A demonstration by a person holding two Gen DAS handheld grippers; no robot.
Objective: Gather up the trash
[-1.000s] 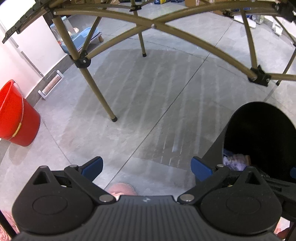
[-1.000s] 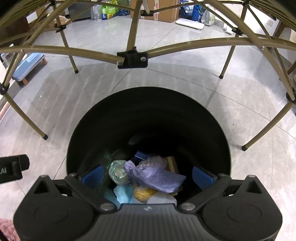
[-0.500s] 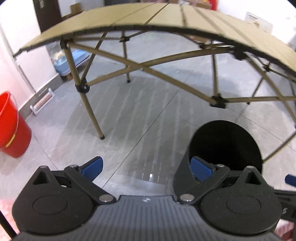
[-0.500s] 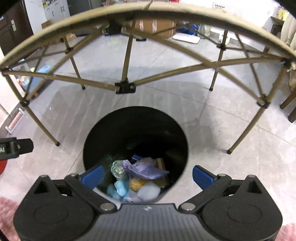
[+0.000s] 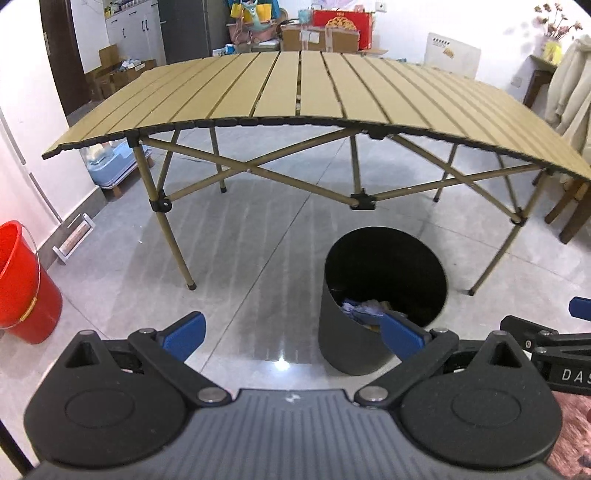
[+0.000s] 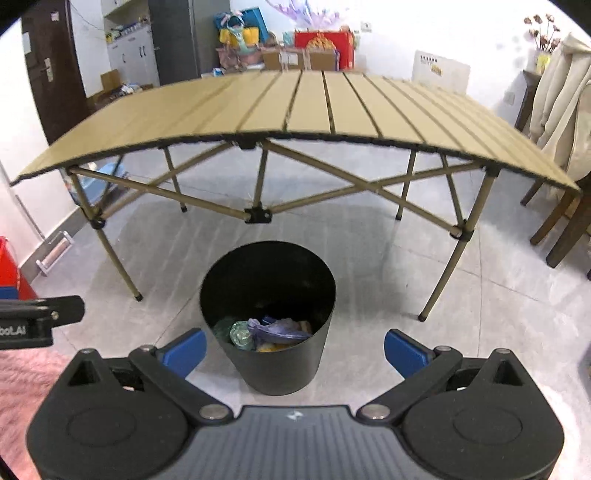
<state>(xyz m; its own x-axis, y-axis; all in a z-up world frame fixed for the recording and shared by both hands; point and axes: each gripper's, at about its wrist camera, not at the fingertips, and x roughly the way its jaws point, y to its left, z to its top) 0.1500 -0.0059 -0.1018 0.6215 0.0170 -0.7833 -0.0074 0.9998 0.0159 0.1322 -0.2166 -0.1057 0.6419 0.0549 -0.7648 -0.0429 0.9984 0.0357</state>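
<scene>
Where slatted table point(image 6: 295, 107) arches, round black bin point(image 6: 280, 373) (smooth-walled) holds crumpled trash point(image 6: 275, 332).

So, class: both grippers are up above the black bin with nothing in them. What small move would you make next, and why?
Probably none toward more trash: hold both grippers back and end the pass. The left gripper and right gripper are open and hold nothing, the trash lies inside the black bin, and no litter shows on the slatted table or visible floor.

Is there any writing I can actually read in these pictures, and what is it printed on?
"DAS": white letters, cut off by the frame edge, on the right gripper's black body.
"booLAI": white letters, start cut off, on the left gripper's black body.
Red box, white board: print too small to read.
</scene>
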